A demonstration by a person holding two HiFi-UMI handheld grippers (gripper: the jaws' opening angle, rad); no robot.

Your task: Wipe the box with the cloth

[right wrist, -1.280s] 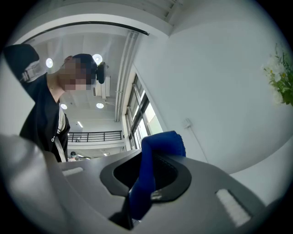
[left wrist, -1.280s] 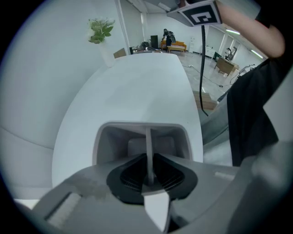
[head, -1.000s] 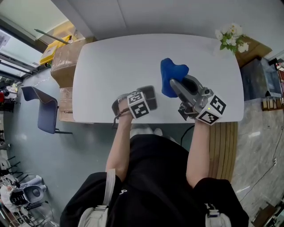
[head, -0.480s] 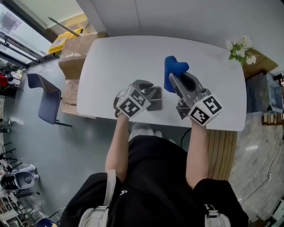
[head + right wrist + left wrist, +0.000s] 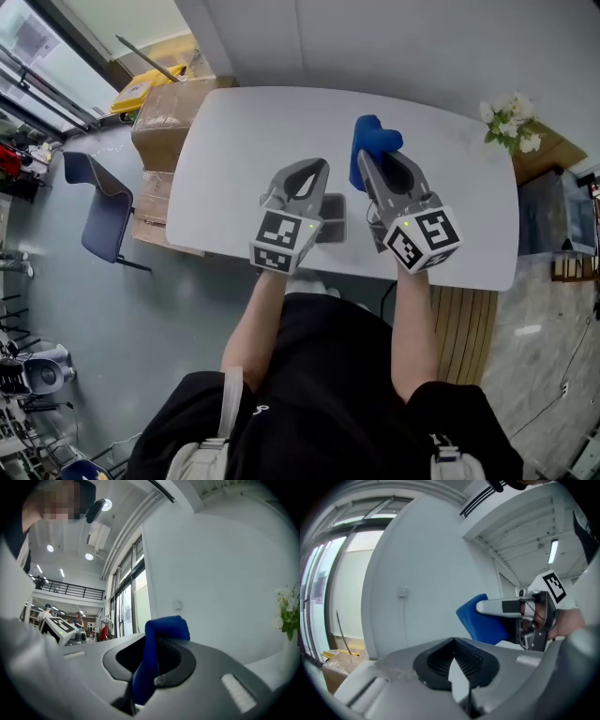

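Seemingly between strokes: the cloth is in hand, and the box lies unheld on the tabletop.

The right tool [image 5: 366, 161] pinches the bright blue cloth [image 5: 373, 139], whose bunched end stands clear above the white rounded tabletop [image 5: 225, 169], apart from the small dark-grey box [image 5: 333, 223]. The box sits near the front edge, partly hidden under the left tool [image 5: 315, 169]. That tool's jaws have just been closing and are pressed together with nothing between them, held above the box rather than on it. By my reading, the next move calls for bringing the cloth down onto the box, and probably for spreading the left tool to steady it, since a loose box may slide. White flowers [image 5: 511, 122] at the far right corner, brown cardboard cartons [image 5: 164, 117] and a blue chair [image 5: 94, 211] off the left edge are well apart. Only the left tool stands near the cloth's path.
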